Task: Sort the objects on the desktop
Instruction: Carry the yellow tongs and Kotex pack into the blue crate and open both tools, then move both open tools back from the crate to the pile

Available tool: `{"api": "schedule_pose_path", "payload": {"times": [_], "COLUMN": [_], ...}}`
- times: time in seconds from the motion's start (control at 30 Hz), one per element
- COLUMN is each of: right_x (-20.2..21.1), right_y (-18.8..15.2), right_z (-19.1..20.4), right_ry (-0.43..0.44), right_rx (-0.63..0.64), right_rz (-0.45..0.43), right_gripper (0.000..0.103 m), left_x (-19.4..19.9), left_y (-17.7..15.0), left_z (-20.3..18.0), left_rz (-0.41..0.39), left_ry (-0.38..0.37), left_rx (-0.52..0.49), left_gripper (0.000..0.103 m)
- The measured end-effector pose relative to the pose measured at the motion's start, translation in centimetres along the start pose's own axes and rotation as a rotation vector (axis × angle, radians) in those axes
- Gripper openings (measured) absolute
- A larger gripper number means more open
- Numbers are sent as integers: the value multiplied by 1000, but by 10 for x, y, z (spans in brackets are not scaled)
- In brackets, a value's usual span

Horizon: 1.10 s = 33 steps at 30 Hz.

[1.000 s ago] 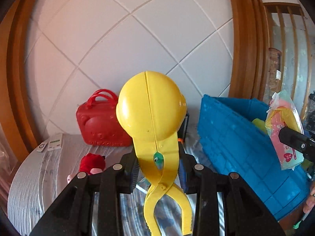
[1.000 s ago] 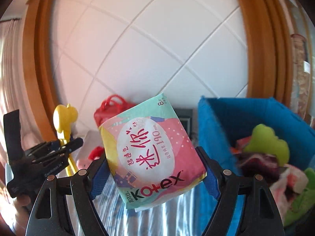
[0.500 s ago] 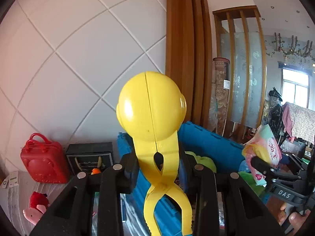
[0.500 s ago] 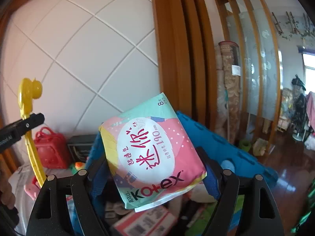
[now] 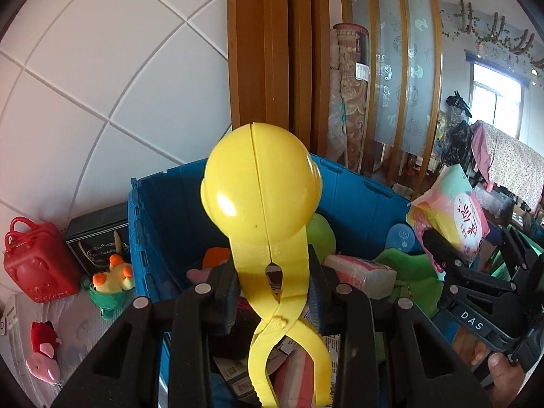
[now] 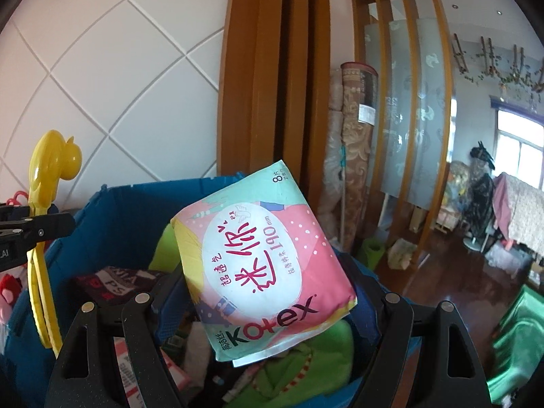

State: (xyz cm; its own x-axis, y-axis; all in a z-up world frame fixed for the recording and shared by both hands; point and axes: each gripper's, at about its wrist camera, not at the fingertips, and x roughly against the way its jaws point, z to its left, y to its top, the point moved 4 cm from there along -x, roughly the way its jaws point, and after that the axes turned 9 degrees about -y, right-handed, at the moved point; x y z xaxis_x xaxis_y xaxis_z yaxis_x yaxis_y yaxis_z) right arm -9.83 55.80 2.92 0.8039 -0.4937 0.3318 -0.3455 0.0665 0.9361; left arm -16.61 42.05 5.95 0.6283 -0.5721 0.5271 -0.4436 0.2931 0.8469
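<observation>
Now swung away from the red bag (image 5: 34,258) at nine o'clock, over to the blue bin (image 5: 163,224). Left gripper (image 5: 268,282) pinched the yellow scoop toy (image 5: 261,204), held above the bin. Right gripper (image 6: 272,289) squeezed the pink pad pack (image 6: 261,255) at three o'clock, also above it. Looked ready to drop both in.

Daylight is coming through a window (image 6: 520,142), shining on dark floor (image 6: 452,278) beside a tiled wall (image 6: 119,78) and wooden screen (image 6: 404,95).
</observation>
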Motion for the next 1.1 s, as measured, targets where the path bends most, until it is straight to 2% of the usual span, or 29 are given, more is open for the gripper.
{"api": "schedule_pose_path", "payload": {"times": [0.2, 0.27, 0.3, 0.33, 0.37, 0.43, 0.53, 0.63, 0.8, 0.97, 1.1], "right_x": [-15, -13, -8, -7, -4, 2, 3, 5, 23, 47, 80], "right_y": [1, 2, 2, 2, 1, -1, -2, -5, -5, 2, 11], "right_z": [-7, -7, -6, -7, -6, -5, -4, -1, 6, 20, 43], "right_ry": [-16, -25, -20, -12, -3, 16, 14, -8, -12, -14, 32], "right_rx": [19, 25, 20, 11, 6, -2, 12, 27, 31, 44, 44], "right_rz": [-9, -17, -22, -29, -30, -26, -14, -4, -21, -63, -102], "right_gripper": [82, 87, 99, 103, 103, 103, 103, 103, 103, 103, 103], "left_x": [3, 6, 6, 7, 10, 17, 33, 44, 65, 98, 128], "left_y": [-14, -20, -22, -23, -23, -22, -21, -20, -29, -43, -60], "left_z": [8, 14, 14, 15, 14, 13, 11, 12, 19, 30, 58], "left_rz": [49, 64, 66, 62, 52, 18, -45, -67, -94, -142, -178], "left_ry": [19, 25, 32, 39, 48, 72, 114, 123, 36, 43, 46], "left_rx": [27, 39, 41, 40, 38, 30, 6, 0, 6, -26, 52], "left_gripper": [32, 33, 38, 49, 63, 79, 80, 80, 80, 80, 80]}}
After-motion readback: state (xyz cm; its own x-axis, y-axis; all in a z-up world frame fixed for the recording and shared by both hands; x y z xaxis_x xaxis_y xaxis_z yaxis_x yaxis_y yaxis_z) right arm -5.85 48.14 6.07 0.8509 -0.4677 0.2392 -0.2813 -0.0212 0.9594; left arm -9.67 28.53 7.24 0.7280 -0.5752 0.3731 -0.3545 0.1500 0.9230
